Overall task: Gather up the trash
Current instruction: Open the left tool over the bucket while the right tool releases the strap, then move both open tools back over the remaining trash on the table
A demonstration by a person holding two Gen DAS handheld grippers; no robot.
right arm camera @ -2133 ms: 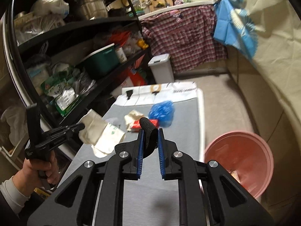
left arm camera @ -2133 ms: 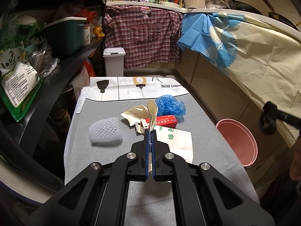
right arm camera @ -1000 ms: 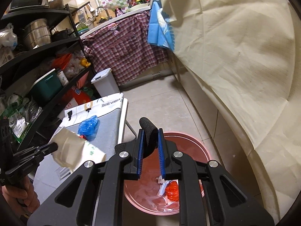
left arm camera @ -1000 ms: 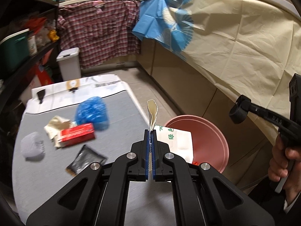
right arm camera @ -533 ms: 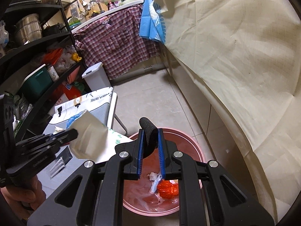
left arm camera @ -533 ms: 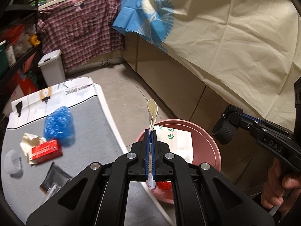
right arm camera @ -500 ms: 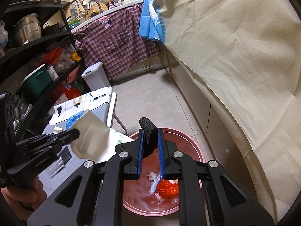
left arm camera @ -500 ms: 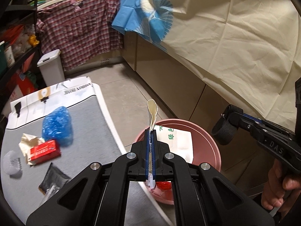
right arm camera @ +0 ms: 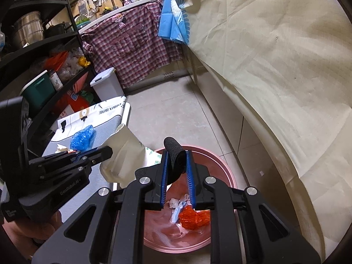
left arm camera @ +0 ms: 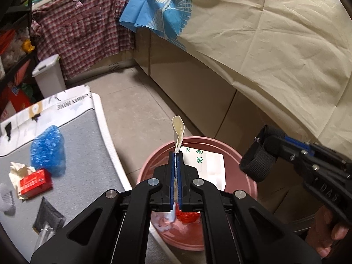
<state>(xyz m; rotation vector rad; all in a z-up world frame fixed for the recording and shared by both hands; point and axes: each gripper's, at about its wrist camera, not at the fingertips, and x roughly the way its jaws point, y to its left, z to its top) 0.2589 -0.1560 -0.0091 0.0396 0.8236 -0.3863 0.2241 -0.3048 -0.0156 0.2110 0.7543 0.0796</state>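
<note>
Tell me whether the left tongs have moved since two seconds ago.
Yes. The left tongs, gripping the paper bag, swung from over the table to above the pink bin.

Dim indoor light, sharp centre, fisheye-warped edges.

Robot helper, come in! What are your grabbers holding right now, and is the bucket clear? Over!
Left gripper shut on white paper bag, over pink basin. Right gripper, jaws just easing apart, black strap between them. Nothing blocking the basin.
</note>
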